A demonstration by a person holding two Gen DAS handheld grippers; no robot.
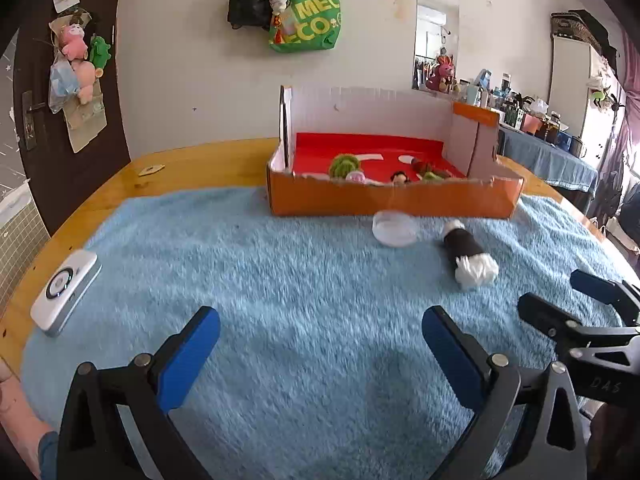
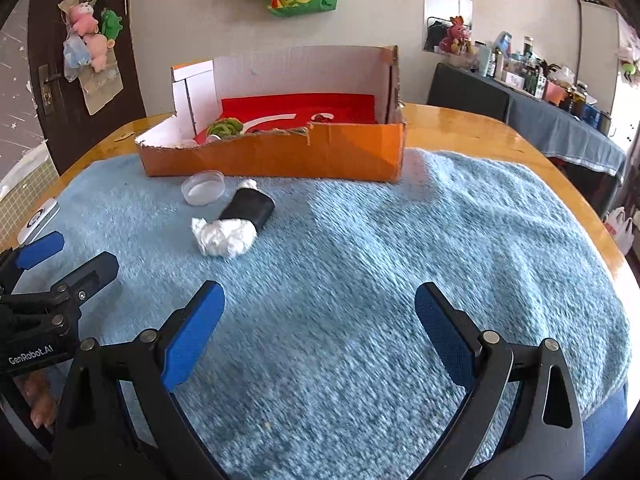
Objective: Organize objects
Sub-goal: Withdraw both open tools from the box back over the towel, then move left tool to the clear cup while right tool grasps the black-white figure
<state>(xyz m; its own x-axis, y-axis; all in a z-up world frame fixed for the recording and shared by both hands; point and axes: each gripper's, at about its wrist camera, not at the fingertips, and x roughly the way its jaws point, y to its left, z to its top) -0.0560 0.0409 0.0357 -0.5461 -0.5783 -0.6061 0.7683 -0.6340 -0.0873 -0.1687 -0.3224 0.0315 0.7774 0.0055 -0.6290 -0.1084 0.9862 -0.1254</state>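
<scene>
An orange cardboard box (image 1: 392, 200) with a red floor stands at the far side of the blue towel; it also shows in the right wrist view (image 2: 280, 156). Inside lie a green knitted ball (image 1: 344, 165) and small toys (image 1: 400, 178). In front of it lie a clear round lid (image 1: 394, 227) (image 2: 203, 187) and a black roll stuffed with white tissue (image 1: 468, 252) (image 2: 240, 220). My left gripper (image 1: 320, 336) is open and empty above the towel. My right gripper (image 2: 320, 316) is open and empty, to the right of the left one.
A white device (image 1: 66, 290) lies at the towel's left edge on the wooden table (image 1: 200, 160). A small tag (image 1: 151, 169) lies on the far wood. Bags hang on the wall behind. A cluttered sideboard (image 2: 560, 112) stands to the right.
</scene>
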